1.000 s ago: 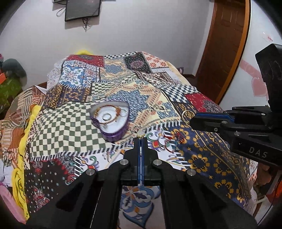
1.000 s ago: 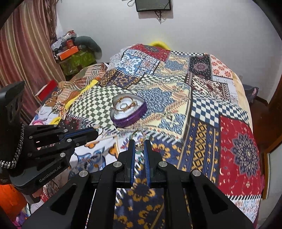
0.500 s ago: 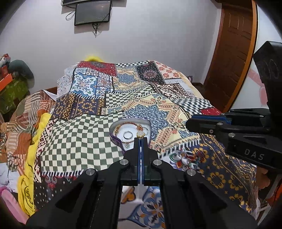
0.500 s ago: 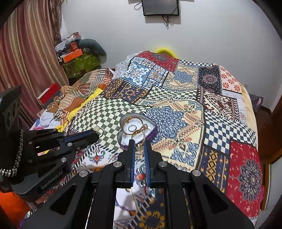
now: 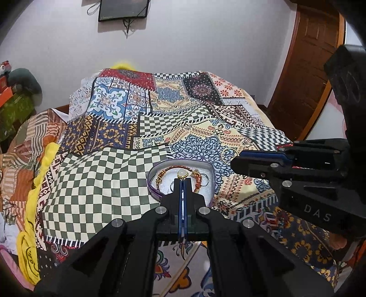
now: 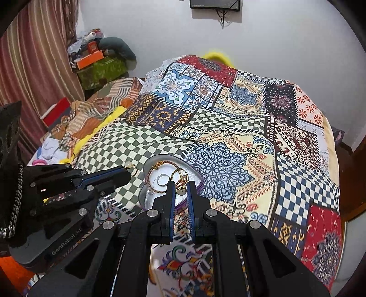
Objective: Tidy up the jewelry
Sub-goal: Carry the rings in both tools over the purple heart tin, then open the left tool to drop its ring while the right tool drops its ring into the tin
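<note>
Both grippers have slid in over the box (image 5: 157,170) on the quilt (image 5: 96,182). Left gripper (image 5: 182,177) is pinching a stone ring (image 5: 182,174), right gripper (image 6: 180,186) a gold ring (image 6: 177,174). Looks like drop time next.

A home bedroom: bed (image 5: 128,173) under patchwork cover, wooden door (image 5: 306,68), striped curtain (image 6: 34,68), small screen (image 5: 123,10) on white wall.
</note>
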The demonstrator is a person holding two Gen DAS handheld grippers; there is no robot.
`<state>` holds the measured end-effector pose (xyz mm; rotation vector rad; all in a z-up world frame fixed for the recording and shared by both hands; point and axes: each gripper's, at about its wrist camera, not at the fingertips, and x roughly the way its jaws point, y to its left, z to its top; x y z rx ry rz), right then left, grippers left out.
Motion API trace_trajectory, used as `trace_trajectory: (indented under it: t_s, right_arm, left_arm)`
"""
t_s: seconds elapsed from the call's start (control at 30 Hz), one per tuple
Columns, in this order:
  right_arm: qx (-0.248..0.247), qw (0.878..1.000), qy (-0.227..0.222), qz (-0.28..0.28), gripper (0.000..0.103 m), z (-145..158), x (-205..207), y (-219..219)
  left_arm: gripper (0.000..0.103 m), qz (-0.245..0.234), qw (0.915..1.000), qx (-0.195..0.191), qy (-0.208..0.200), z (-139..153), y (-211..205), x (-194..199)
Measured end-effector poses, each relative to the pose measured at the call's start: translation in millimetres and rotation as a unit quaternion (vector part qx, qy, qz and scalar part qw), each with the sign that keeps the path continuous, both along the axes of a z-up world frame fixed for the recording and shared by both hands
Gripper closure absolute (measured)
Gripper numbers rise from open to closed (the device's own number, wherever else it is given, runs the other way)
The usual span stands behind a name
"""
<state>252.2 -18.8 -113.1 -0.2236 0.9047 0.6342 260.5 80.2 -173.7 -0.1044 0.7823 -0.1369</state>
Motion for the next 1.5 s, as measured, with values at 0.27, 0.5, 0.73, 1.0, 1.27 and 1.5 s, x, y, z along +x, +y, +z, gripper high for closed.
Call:
trace_trajectory:
  t_s: [0.27, 0.5, 0.73, 1.0, 1.27, 1.5]
  right_arm:
    - [-0.003, 0.999, 0.035, 0.016, 0.094, -15, 20, 10]
    - [-0.013, 0.997, 0.069, 0.026, 0.094, -32, 35, 19]
    - [-0.01, 0.995, 0.097, 0.031, 0.094, -44, 46, 24]
    - [-0.013, 0.994, 0.105, 0.033, 0.094, -47, 47, 26]
    - [-0.022, 0.995, 0.094, 0.03, 0.081, -39, 40, 23]
    - [-0.01, 0.997, 0.072, 0.019, 0.076, -19, 27, 14]
  left_arm:
    - [0.103, -0.007, 0.9994, -0.019, 0.027, -20, 7, 14]
    - [0.103, -0.02, 0.9991, -0.012, 0.037, -32, 4, 22]
    - [0.103, -0.026, 0.9986, -0.015, 0.044, -36, 4, 28]
    - [0.103, -0.024, 0.9987, -0.011, 0.044, -35, 3, 24]
    - [0.093, -0.01, 0.9993, 0.006, 0.036, -23, 5, 12]
    - [0.077, 0.008, 0.9994, 0.014, 0.03, -10, 10, -1]
